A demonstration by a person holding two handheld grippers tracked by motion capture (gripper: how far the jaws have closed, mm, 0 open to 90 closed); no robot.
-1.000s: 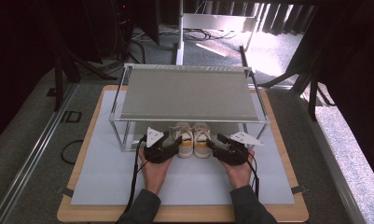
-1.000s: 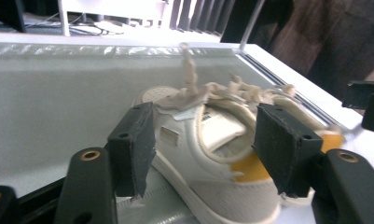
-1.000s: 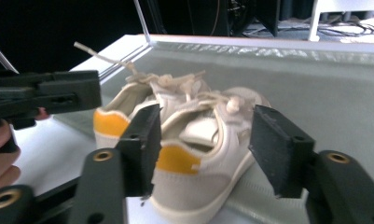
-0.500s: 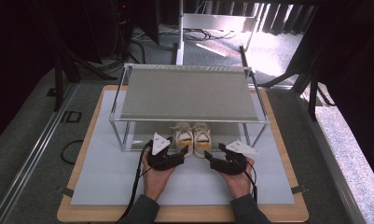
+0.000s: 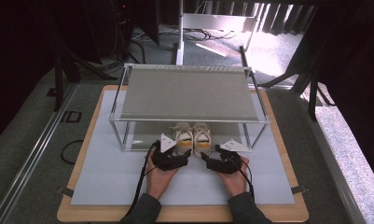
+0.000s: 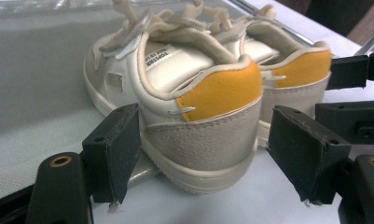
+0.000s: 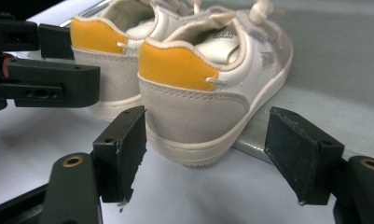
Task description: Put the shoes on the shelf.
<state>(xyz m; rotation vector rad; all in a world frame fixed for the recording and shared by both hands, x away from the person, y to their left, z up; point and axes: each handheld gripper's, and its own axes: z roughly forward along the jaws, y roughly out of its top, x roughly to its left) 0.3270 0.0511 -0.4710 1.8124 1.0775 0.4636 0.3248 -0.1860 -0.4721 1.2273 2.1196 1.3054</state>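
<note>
1. Now my left hand (image 5: 160, 173) lies low on the pale grey mat (image 5: 105, 177), forearm coming in from 6 o'clock, palm down over my left gripper (image 5: 183, 158), which points toward 12 o'clock.
2. My right hand (image 5: 231, 175) mirrors it, carrying my right gripper (image 5: 208, 161), also aimed at 12 o'clock; the two grippers sit near each other, apart.
3. Just ahead of both stands a pair of small white sneakers with yellow heel tabs and grey suede heels (image 5: 193, 138), heels toward me, under the front edge of a metal-framed rack with a flat grey top (image 5: 187, 93).
4. My left gripper is spread wide: in the left gripper view its jaws flank the heel of the left sneaker (image 6: 198, 116). The jaw at 9 o'clock looks to be at the sole's edge, though I cannot tell if it touches; the other is well clear.
5. My right gripper is likewise released: in the right gripper view its jaws stand either side of the right sneaker (image 7: 203, 93), the 9 o'clock jaw close by the heel, the 3 o'clock one apart.
6. Both sneakers rest half on the rack's lower grey shelf (image 7: 315, 112), heels overhanging the mat.
</note>
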